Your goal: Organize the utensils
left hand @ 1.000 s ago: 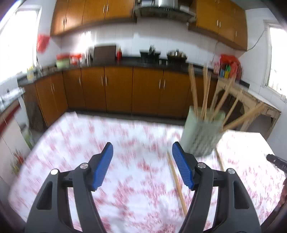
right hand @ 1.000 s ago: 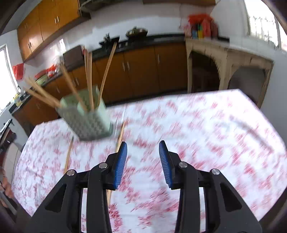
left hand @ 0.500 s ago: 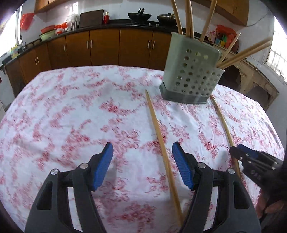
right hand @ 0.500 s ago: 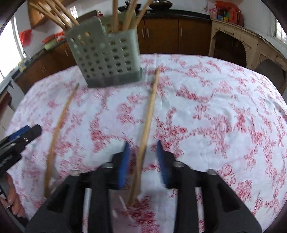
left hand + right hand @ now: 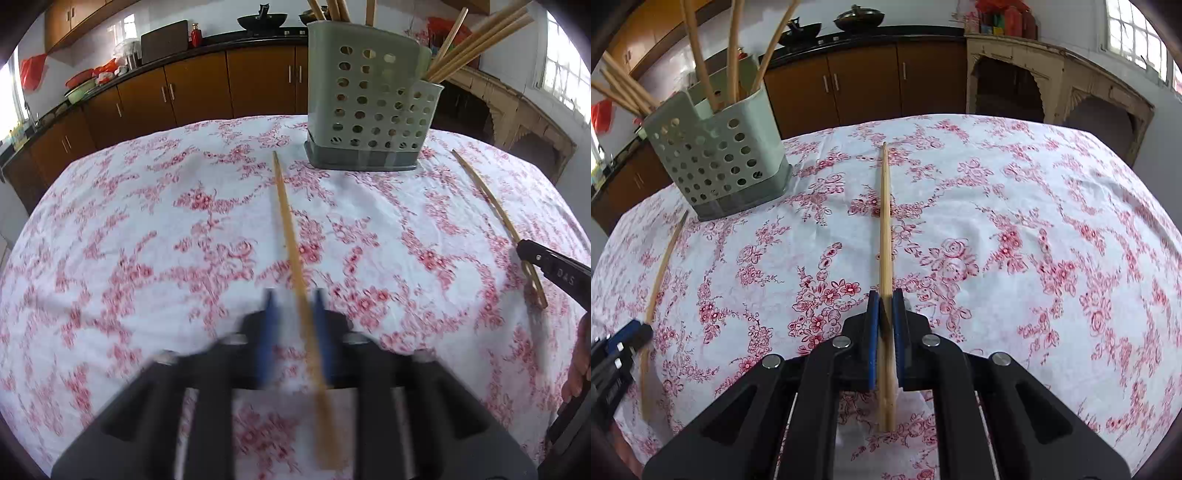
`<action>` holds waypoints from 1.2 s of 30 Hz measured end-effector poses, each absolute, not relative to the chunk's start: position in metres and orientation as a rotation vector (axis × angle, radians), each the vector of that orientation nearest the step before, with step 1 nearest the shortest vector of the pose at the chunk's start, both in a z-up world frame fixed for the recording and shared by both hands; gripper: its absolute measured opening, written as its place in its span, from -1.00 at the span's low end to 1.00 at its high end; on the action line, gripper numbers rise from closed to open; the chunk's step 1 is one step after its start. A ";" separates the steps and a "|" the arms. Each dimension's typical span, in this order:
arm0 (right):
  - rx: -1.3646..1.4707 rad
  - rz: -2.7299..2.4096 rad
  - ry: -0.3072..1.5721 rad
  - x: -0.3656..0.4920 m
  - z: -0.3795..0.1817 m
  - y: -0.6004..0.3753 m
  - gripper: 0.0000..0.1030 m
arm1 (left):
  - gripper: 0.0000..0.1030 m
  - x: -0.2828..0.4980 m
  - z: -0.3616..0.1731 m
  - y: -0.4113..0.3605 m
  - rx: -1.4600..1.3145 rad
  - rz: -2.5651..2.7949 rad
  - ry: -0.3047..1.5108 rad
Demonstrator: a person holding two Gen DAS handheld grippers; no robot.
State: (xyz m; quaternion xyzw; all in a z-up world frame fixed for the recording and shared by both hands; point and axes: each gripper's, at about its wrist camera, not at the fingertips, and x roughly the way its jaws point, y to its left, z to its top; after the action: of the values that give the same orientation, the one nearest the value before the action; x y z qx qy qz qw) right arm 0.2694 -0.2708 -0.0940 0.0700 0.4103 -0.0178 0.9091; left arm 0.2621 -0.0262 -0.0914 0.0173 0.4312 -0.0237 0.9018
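Left wrist view: left gripper (image 5: 293,325), blurred, fingers narrow around a chopstick (image 5: 291,243) lying mid-desk; holder (image 5: 365,107) already holds several. Right wrist view: right gripper (image 5: 885,328) clamps the other chopstick (image 5: 885,229). Two left, I'd judge.

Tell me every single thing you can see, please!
Tablecloth: one, white with red flowers, covering the table.
Holder: one, grey-green with holes, standing at the far side of the cloth.
Standing chopsticks: several, tan, sticking out of the holder.
Left chopstick: one, tan, flat on the cloth.
Right chopstick: one, tan, on the cloth, pointing away.
Cabinets: a row, brown, behind the table.
Wok: one, black, on the counter.
Left gripper: one, black with blue fingers, blurred, straddling the left chopstick.
Right gripper: one, black with blue fingers, clamped on the right chopstick.
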 end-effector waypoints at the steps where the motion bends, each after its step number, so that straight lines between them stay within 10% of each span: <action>1: 0.140 -0.034 0.847 0.271 -0.094 -0.271 -0.84 | -0.83 0.268 -0.091 -0.021 0.025 -0.046 0.899; 11: 0.113 -0.034 0.837 0.293 -0.098 -0.277 -0.84 | -0.68 0.309 -0.091 0.039 -0.028 0.033 0.908; 16: 0.119 -0.030 0.837 0.293 -0.099 -0.277 -0.84 | 0.25 0.305 -0.094 0.040 -0.020 0.059 0.900; 19: 0.117 -0.032 0.837 0.293 -0.099 -0.278 -0.83 | 0.27 0.305 -0.095 0.044 -0.041 0.061 0.899; 32: 0.111 -0.029 0.838 0.286 -0.097 -0.275 -0.83 | -0.29 0.282 -0.093 0.036 -0.003 0.014 0.888; 36: 0.117 -0.023 0.838 0.281 -0.097 -0.275 -0.84 | -0.83 0.277 -0.092 0.031 0.011 -0.008 0.886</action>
State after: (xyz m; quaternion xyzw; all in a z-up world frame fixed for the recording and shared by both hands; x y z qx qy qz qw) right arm 0.2812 -0.2746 -0.0968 0.0567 0.4067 -0.0110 0.9118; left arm 0.2771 0.0314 -0.0924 0.0052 0.4288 -0.0041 0.9034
